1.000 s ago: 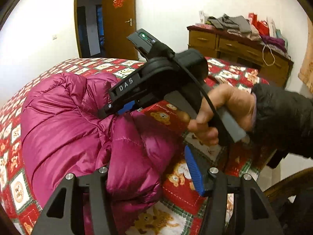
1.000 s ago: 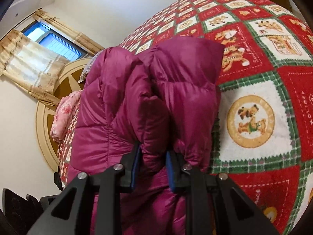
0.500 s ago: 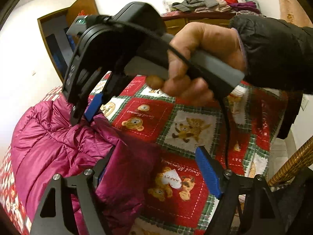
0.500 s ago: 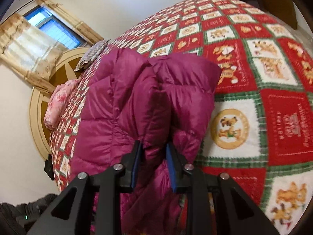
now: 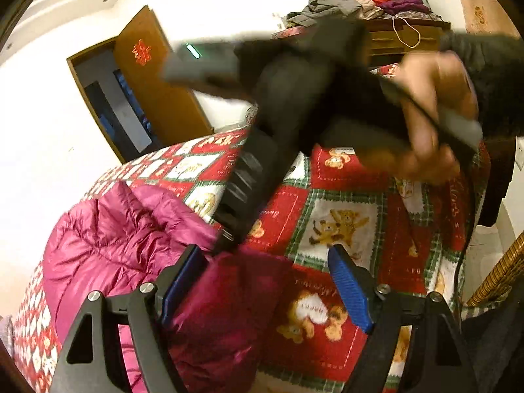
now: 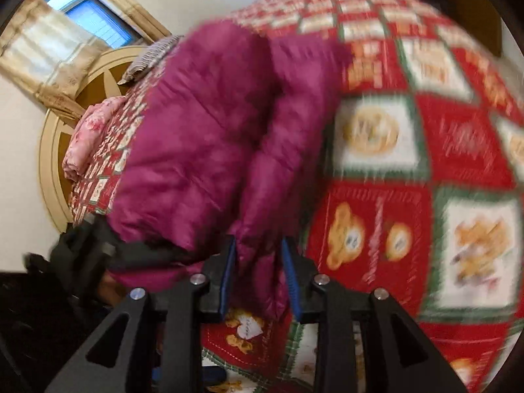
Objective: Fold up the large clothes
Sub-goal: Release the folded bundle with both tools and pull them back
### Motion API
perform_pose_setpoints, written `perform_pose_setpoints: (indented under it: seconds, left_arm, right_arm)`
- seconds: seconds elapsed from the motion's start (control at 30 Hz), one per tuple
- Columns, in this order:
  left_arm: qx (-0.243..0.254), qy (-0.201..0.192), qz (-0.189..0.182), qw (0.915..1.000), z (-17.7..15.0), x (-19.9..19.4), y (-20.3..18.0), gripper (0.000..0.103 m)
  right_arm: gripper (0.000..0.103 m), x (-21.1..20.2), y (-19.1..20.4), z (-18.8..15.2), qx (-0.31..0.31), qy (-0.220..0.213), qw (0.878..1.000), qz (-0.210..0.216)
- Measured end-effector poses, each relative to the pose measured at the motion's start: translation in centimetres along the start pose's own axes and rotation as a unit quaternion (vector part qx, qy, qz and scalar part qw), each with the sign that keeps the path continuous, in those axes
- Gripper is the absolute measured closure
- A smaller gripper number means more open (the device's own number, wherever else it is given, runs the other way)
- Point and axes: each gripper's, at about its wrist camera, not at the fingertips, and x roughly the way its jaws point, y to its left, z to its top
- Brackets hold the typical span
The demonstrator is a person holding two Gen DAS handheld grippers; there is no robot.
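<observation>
Pinching a padded fold of the magenta down jacket [image 6: 209,137], the right gripper [image 6: 258,271] has its jaws closed on fabric at 12 o'clock. The left gripper [image 5: 265,281] is spread wide, jacket bulk lying at its 9 o'clock on the bed [image 5: 344,229], long axis toward 10. Only the left view shows the right hand [image 5: 432,114] overhead, blurred.

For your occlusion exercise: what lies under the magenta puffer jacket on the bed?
The magenta puffer jacket lies on a red bear-print quilt, which shows all round it. Anything directly beneath the jacket is covered.
</observation>
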Motion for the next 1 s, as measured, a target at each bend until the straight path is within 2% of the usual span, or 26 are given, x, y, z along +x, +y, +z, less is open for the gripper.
perform_pose_setpoints:
  seconds: [0.07,0.2,0.27,0.33,0.43,0.47,0.6,0.63,0.7,0.77,0.8,0.87,0.93,1.0]
  left_arm:
    - [-0.017,-0.009,0.002,0.9998,-0.4,-1.1,0.7,0.024]
    - [-0.069,-0.030,-0.009,0.9971,-0.9,-3.2,3.0,0.024]
    - [-0.116,-0.052,-0.032,0.9913,-1.3,-5.1,4.6,0.024]
    - [-0.176,-0.078,-0.047,0.9803,-1.9,-6.4,6.8,0.024]
    - [-0.269,-0.097,-0.030,0.9578,-3.3,-7.8,11.4,0.023]
    - [-0.304,-0.100,-0.011,0.9474,-4.0,-8.0,13.3,0.023]
    - [-0.403,-0.057,0.089,0.9090,-5.7,-6.7,19.7,0.022]
    - [-0.426,-0.042,0.111,0.8970,-6.0,-6.2,21.2,0.022]
    - [-0.467,-0.033,0.123,0.8749,-7.0,-5.2,23.7,0.022]
    - [-0.489,-0.026,0.125,0.8631,-7.6,-4.1,24.6,0.022]
    - [-0.494,-0.018,0.130,0.8592,-7.8,-3.5,24.9,0.022]
    - [-0.487,-0.006,0.146,0.8610,-7.9,-2.5,24.5,0.022]
    - [-0.475,0.005,0.168,0.8635,-7.6,-1.8,24.4,0.022]
    - [-0.471,0.010,0.170,0.8654,-7.3,-0.7,24.2,0.022]
  right_arm:
    - [0.072,1.4,-0.4,-0.5,0.000,0.000,1.000,-0.012]
    - [0.072,1.5,-1.0,-0.6,0.014,-0.013,1.000,-0.004]
    - [0.071,1.4,-0.8,-0.7,0.009,-0.012,1.000,-0.014]
    - [0.070,0.3,-0.9,-0.9,0.003,-0.014,1.000,-0.028]
    - [0.070,-2.6,0.6,-0.9,-0.012,-0.050,0.998,-0.045]
    - [0.070,-3.7,1.2,-0.6,-0.020,-0.066,0.997,-0.045]
    - [0.067,-6.3,3.6,2.2,-0.052,-0.120,0.989,-0.065]
    - [0.064,-6.6,3.8,3.4,-0.047,-0.134,0.988,-0.066]
    - [0.055,-6.8,3.8,5.4,-0.034,-0.162,0.985,-0.052]
    - [0.055,-6.3,3.8,7.3,-0.032,-0.172,0.984,-0.034]
    - [0.055,-5.4,4.1,8.4,-0.037,-0.169,0.985,-0.024]
    - [0.060,-4.0,4.8,9.3,-0.051,-0.162,0.985,-0.030]
    - [0.091,-2.1,5.3,10.0,-0.070,-0.144,0.985,-0.058]
    - [0.091,-0.4,4.1,10.1,-0.067,-0.125,0.985,-0.102]
